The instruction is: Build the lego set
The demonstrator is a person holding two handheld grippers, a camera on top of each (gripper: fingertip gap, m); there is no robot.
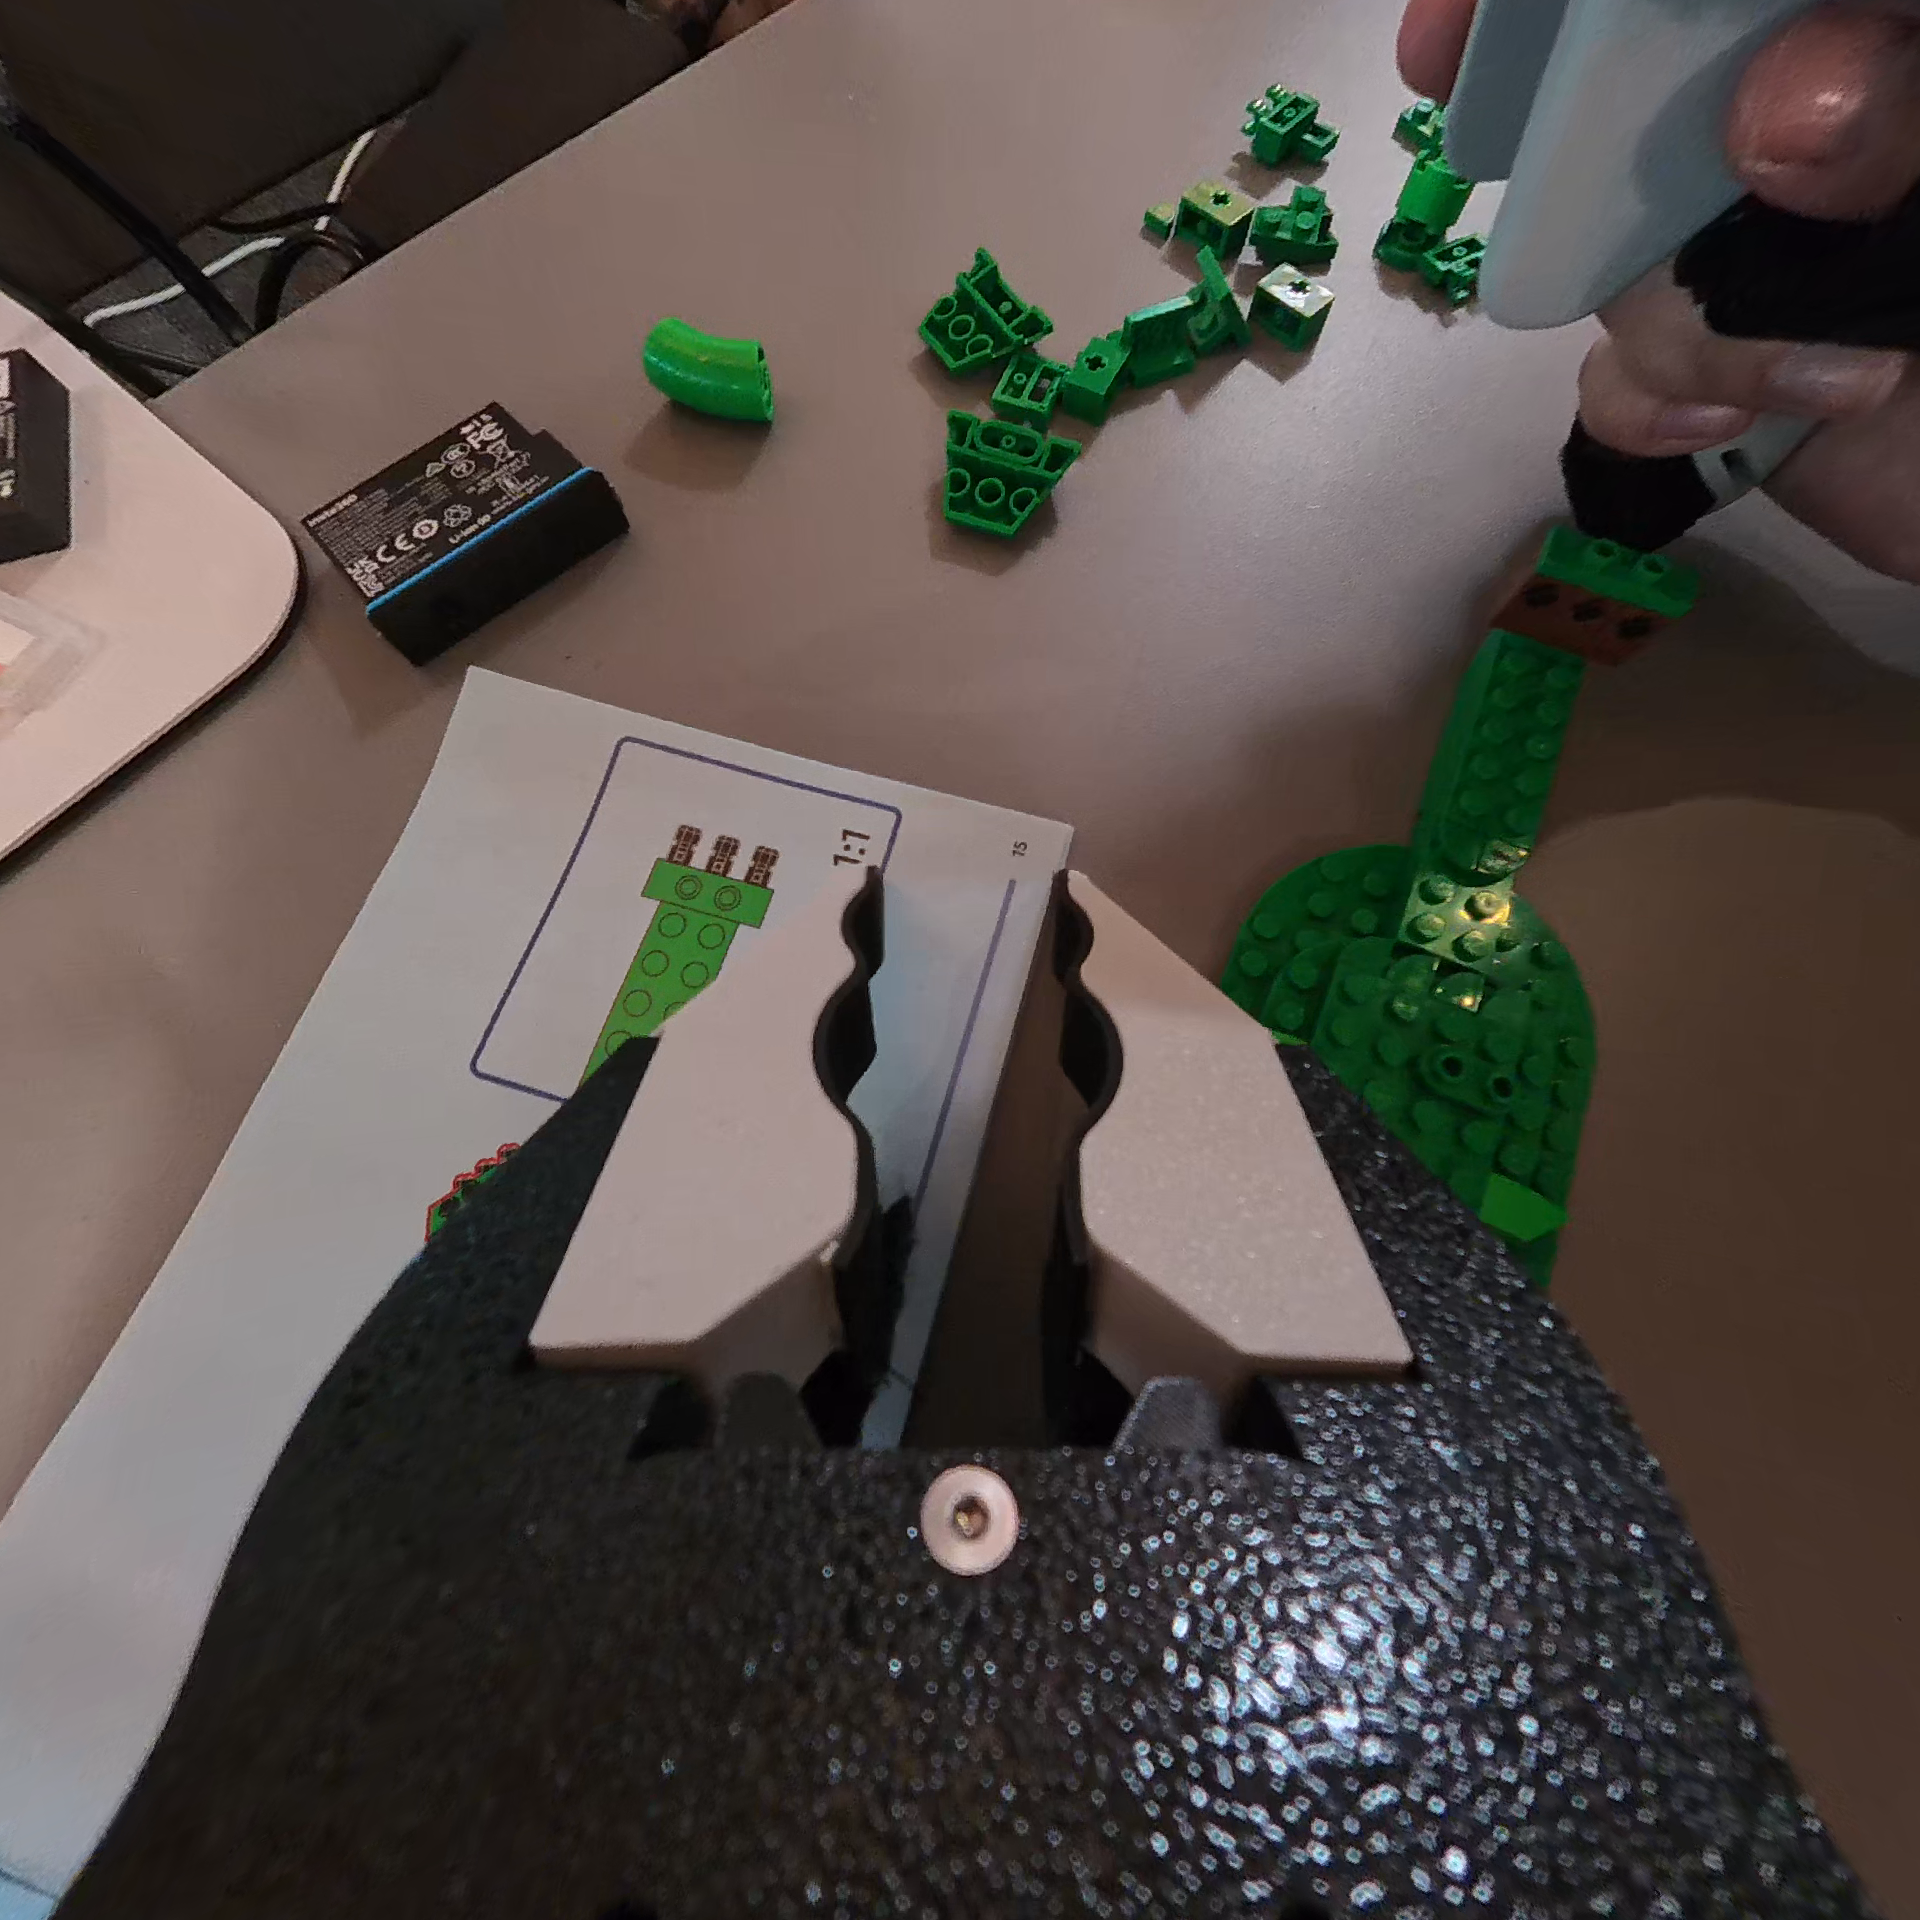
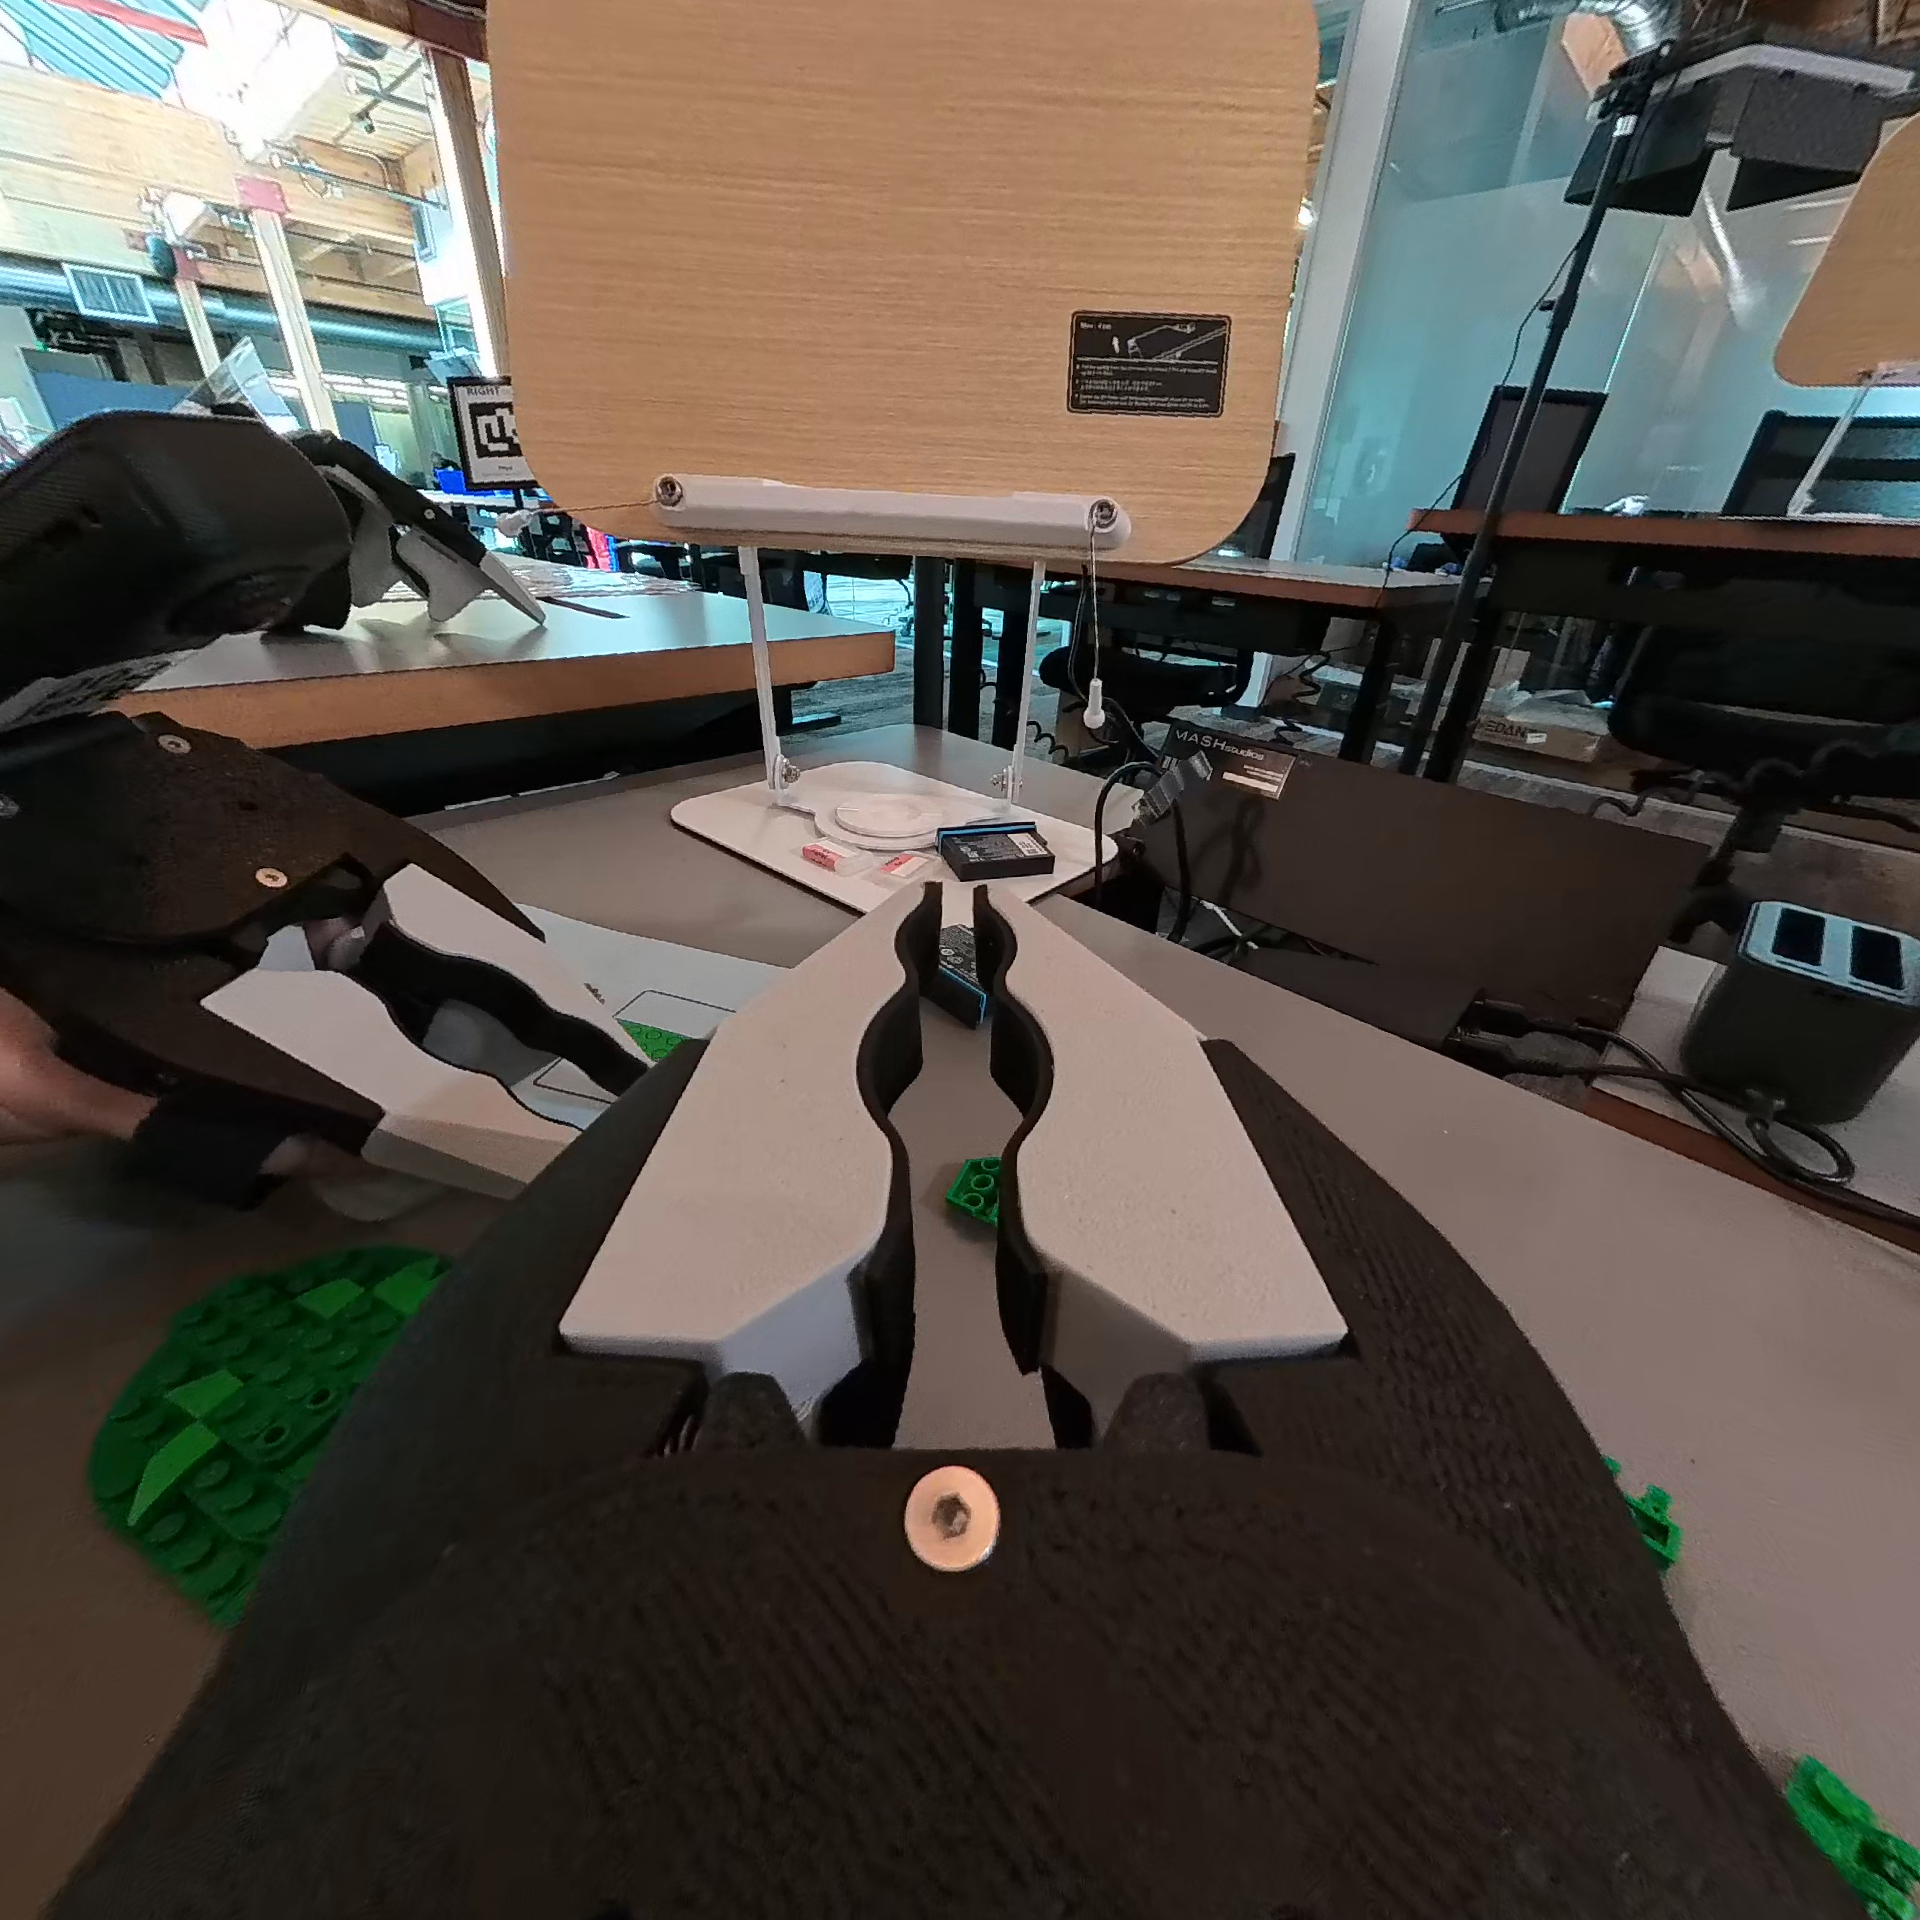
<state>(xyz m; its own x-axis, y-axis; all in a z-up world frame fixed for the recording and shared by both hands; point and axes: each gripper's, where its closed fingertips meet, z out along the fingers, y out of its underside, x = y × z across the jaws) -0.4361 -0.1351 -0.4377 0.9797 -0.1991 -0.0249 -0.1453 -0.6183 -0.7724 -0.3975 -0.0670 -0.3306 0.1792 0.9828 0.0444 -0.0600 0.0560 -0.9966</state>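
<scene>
The green lego build lies on the grey table: a rounded base plate [image 1: 1340, 997] and a long studded plate [image 1: 1507, 769] ending in a brown piece [image 1: 1569, 613] under a small green plate [image 1: 1616, 571]. My left gripper [image 1: 968, 894] is open and empty, over the instruction sheet [image 1: 343, 1143] left of the base. My right gripper [image 2: 956, 899], held by a hand, has its jaws a narrow gap apart with nothing between them. Its tip [image 1: 1605, 504] sits right at the small green plate [image 2: 977, 1184], which shows through the gap. The base [image 2: 239, 1403] is at lower left.
Loose green pieces [image 1: 1091, 343] lie at the far side, with a curved green piece [image 1: 712, 369] and a black battery [image 1: 468, 530] to their left. A white stand base [image 2: 748, 821] with a wooden board stands beyond. More green pieces [image 2: 1849, 1839] lie at the right. About 12 cm separates my left fingertips from my right. The left tips stand about 8 cm off the long studded plate [image 1: 1507, 769]. The left tips stand about 10 cm off the brown piece [image 1: 1569, 613].
</scene>
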